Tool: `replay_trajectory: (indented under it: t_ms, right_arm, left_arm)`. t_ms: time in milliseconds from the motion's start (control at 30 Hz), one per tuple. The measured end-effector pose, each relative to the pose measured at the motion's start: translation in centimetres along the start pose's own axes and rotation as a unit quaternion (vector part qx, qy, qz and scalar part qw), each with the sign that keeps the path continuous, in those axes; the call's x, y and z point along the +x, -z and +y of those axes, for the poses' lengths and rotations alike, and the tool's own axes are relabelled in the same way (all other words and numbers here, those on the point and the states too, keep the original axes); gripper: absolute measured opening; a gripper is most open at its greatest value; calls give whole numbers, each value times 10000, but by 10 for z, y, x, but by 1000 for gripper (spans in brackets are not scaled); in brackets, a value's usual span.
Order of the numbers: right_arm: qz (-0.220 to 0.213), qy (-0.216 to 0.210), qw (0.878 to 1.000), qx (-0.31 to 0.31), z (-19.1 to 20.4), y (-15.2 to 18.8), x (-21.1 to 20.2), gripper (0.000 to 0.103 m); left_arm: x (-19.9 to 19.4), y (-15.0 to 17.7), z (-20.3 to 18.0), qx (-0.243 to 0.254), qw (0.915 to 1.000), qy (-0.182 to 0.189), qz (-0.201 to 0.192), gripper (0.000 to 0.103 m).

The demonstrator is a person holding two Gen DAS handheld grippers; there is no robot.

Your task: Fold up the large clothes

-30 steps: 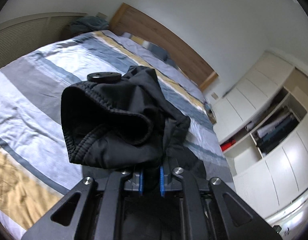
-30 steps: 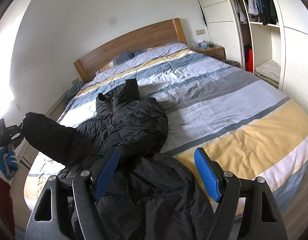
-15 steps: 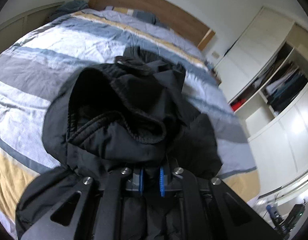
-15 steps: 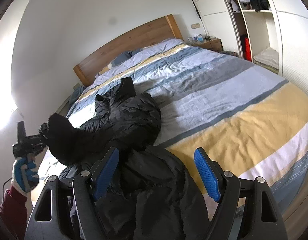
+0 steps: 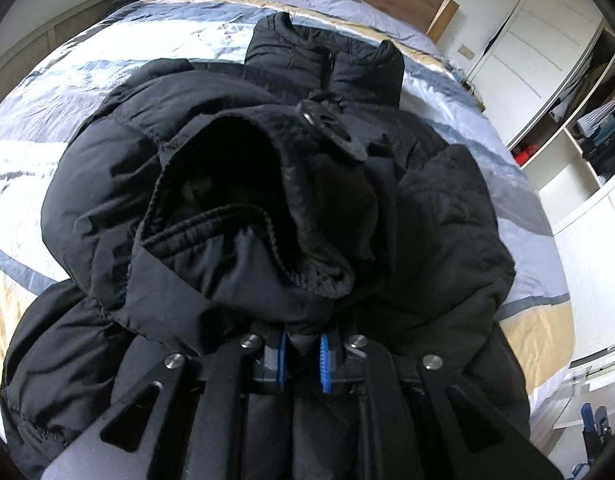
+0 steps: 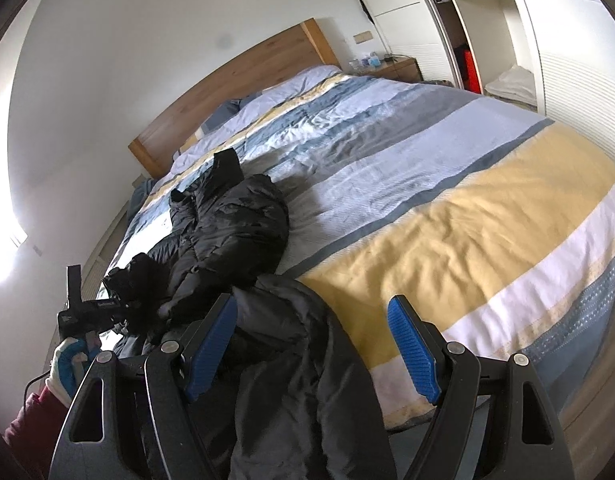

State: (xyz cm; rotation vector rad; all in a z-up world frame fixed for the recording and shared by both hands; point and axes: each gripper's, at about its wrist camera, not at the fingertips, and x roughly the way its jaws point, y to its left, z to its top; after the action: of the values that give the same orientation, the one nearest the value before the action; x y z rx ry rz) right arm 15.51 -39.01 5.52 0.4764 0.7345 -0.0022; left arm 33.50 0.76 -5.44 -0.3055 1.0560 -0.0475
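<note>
The left tongs [image 5: 302, 354] are pressed together on a fold of black cloth at the sleeve cuff [image 5: 247, 208] of the black puffer jacket [image 5: 447, 208], the blue pads almost meeting with the fabric pinched between them. The cuff gapes open just beyond the pads, its ribbed rim curling round a dark hollow, and a round black button [image 5: 331, 128] sits on its far edge. The right tongs [image 6: 312, 346] stand spread wide, gripping nothing; the jacket's hem end lies under and between their fingers without either pad pressing on it. From the right wrist view the jacket [image 6: 235, 232] lies lengthwise on the near-left part of the bed [image 6: 467, 208], collar [image 6: 227, 166] toward the wooden headboard [image 6: 235, 84], the hem spilling over the foot edge (the lowest part runs out of the frame). At far left a gloved hand [image 6: 69, 360] holds the left gripper at the sleeve, close to the bed's left edge. The striped duvet to the right of the jacket is bare and broad, reaching the bed's right and foot edges. Beyond that right edge stand white wardrobes [image 6: 567, 40] with an open shelf section, and a nightstand [image 6: 399, 68] sits beside the headboard. In the left wrist view the bulk of the jacket spreads under the cuff, with striped bedding showing to its left and right.
</note>
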Motion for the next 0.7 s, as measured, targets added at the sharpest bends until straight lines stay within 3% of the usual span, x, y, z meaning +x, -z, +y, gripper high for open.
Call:
replay_trajectory:
  t_ms: [167,400,700]
  right_arm:
    - [-18,16,10000,36,-3,1,-5,78]
    - [-69,23,10000,-45,4,2,-14,78]
    - [-137,-1,9991,-391,35,2,-30,80]
  left_arm:
    - [2,2,-3,101,9999,-8,33,16]
    - [-8,8,-6,151,9996,217,100,34]
    - [-44,28,-10,330,9972,672,-11,37]
